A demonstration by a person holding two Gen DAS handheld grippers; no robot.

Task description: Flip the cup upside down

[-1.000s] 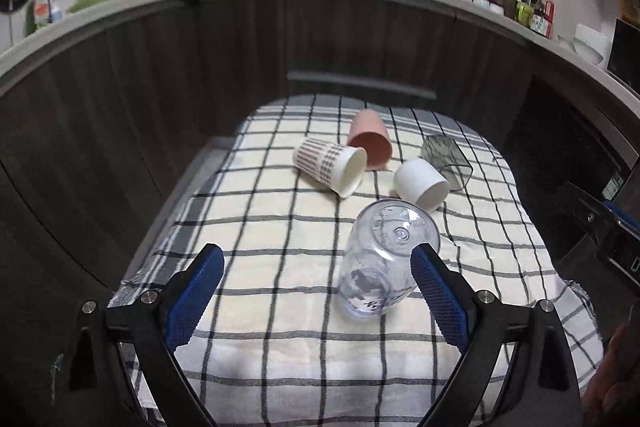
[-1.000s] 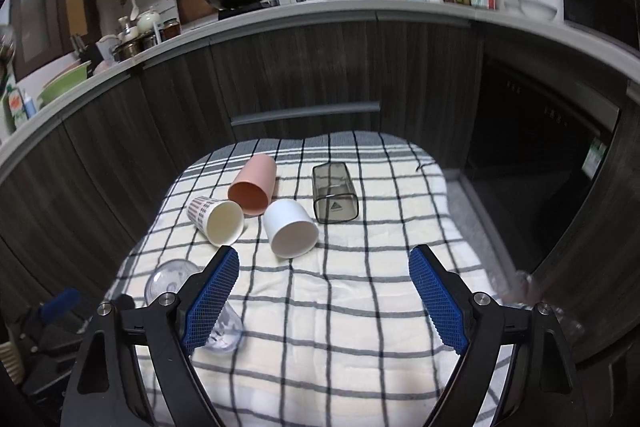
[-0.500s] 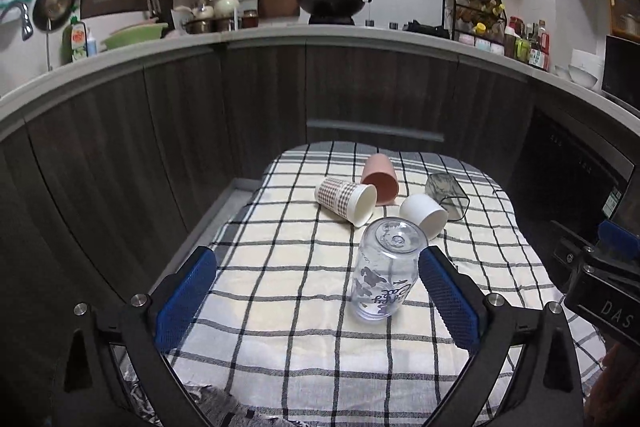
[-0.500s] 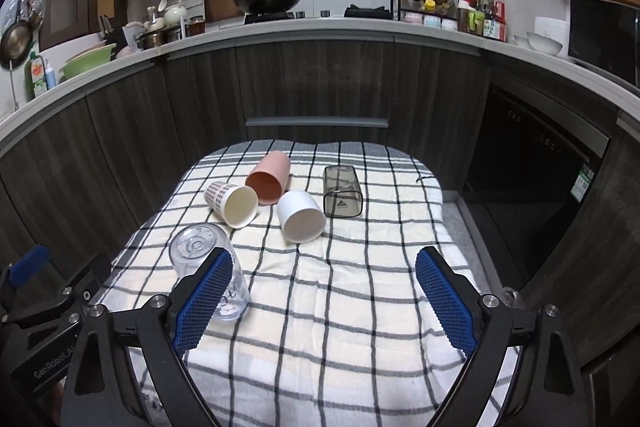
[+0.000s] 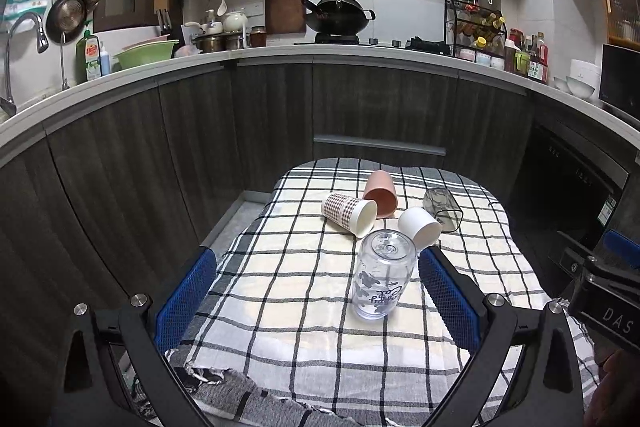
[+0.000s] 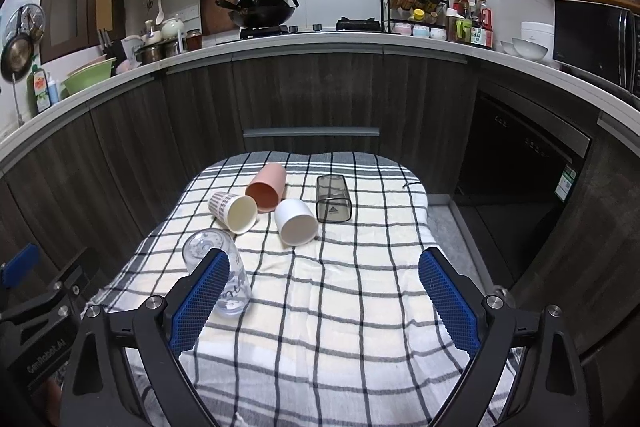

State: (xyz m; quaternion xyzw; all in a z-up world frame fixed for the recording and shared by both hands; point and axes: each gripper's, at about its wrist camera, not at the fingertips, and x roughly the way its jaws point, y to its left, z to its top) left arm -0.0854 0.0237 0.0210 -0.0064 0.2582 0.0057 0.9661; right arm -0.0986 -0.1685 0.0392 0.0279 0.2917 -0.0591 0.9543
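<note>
A clear printed glass (image 5: 382, 277) stands upside down on the checked cloth (image 5: 304, 307); it also shows in the right wrist view (image 6: 218, 267), partly behind my right gripper's left finger. Behind it lie on their sides a checked paper cup (image 5: 350, 213), a pink cup (image 5: 380, 193), a white cup (image 5: 420, 225) and a smoky clear square cup (image 5: 442, 209). My left gripper (image 5: 316, 291) is open and empty, back from the glass. My right gripper (image 6: 320, 295) is open and empty above the cloth's near right part.
The cloth covers a low table in front of dark kitchen cabinets (image 5: 280, 115). A counter (image 6: 320, 43) with a wok, bottles and bowls runs behind. A dark oven front (image 6: 520, 167) is at the right. The floor (image 5: 224, 223) shows left of the table.
Both grippers have pulled back and up from the table, so the cups look smaller and more of the kitchen shows. The clear glass stays upside down on the cloth.
</note>
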